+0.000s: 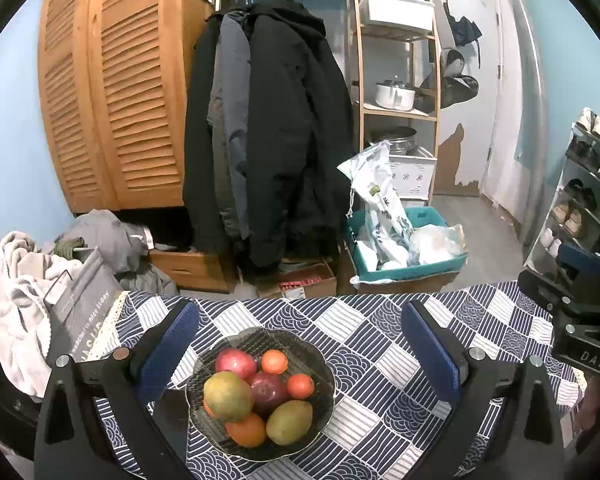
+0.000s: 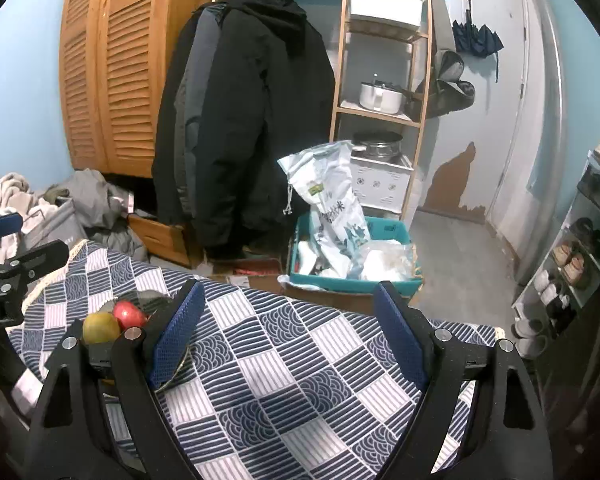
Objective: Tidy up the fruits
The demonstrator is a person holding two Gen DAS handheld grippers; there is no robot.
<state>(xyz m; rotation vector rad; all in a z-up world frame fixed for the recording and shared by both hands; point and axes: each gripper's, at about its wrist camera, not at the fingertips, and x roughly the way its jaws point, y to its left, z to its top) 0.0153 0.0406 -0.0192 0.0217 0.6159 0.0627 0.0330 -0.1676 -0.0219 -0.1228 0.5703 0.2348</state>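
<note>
The table, covered in a blue-and-white patterned cloth (image 1: 380, 344), ends just beyond both pairs of fingers; its far edge drops to a floor crowded with a teal bin (image 1: 404, 248) of bags and a cardboard box (image 1: 308, 280) under hanging dark coats (image 1: 268, 128). At the table's left edge a grey bag (image 1: 80, 304) and a heap of pale cloth crowd close.

The left gripper (image 1: 300, 344) stands spread wide with nothing pinched. The glass bowl (image 1: 316, 356) of fruit sits on the cloth between its jaws, nearer than the fingertips and closer to the left-hand finger, touching neither pad. In the bowl lie two green-yellow mangoes (image 1: 228, 396), two red apples (image 1: 236, 362) and several oranges (image 1: 275, 361), piled against one another. To the right of these jaws the cloth lies bare up to the right gripper's body at the frame edge.

The right gripper (image 2: 290, 326) is likewise spread wide and empty; between its jaws there is only bare patterned cloth running to the far table edge. From its camera, the bowl lies outside the jaws, just left of the left-hand finger, with a mango (image 2: 100, 327) and an apple (image 2: 129, 314) showing. Further left stands the left gripper's body.
</note>
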